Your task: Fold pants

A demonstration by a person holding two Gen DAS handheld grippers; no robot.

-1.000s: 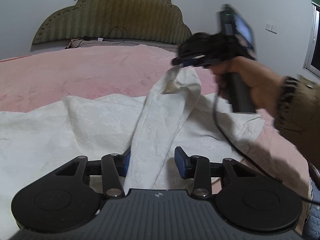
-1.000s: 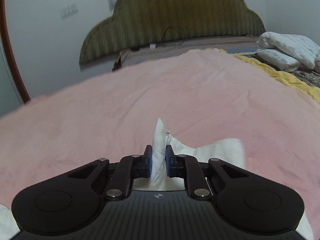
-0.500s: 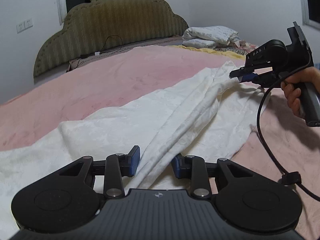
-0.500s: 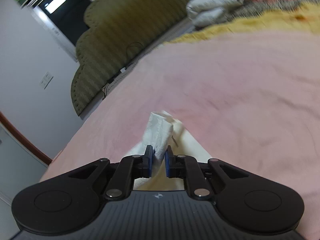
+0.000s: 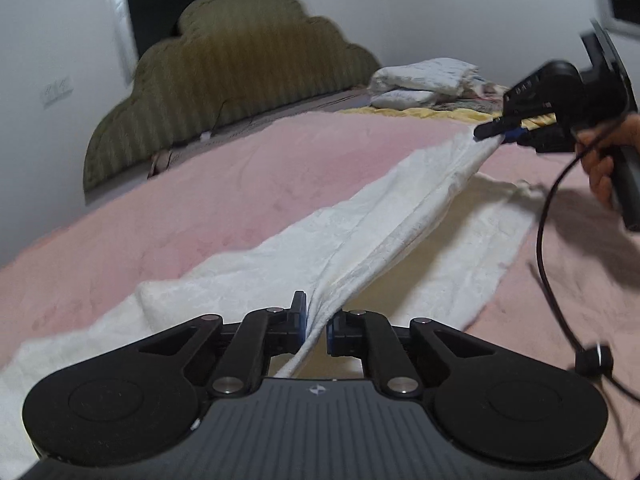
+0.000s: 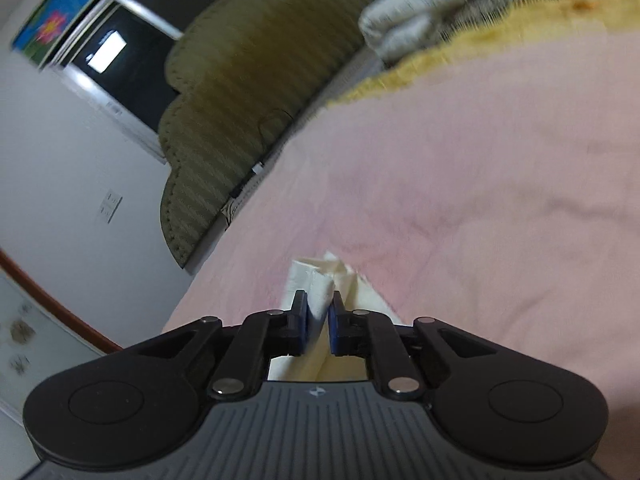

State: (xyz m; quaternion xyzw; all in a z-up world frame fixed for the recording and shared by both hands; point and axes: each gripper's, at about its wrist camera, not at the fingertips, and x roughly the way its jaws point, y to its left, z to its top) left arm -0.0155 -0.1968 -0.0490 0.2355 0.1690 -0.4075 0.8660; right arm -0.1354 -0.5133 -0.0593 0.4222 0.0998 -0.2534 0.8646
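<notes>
Your left tongs [image 5: 316, 326] are closing on the white pants [image 5: 360, 236], apparently gripped; your right tongs [image 6: 318, 320] clamp the far end above the bed [image 5: 280, 168].

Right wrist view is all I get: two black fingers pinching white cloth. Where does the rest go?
Observer: It's white pants. A raised fold runs from the right gripper to the left gripper, whose jaws are closing on it.
Visitor: Is everything lifted?
Observer: No, another layer lies flat on the pink blanket.
</notes>
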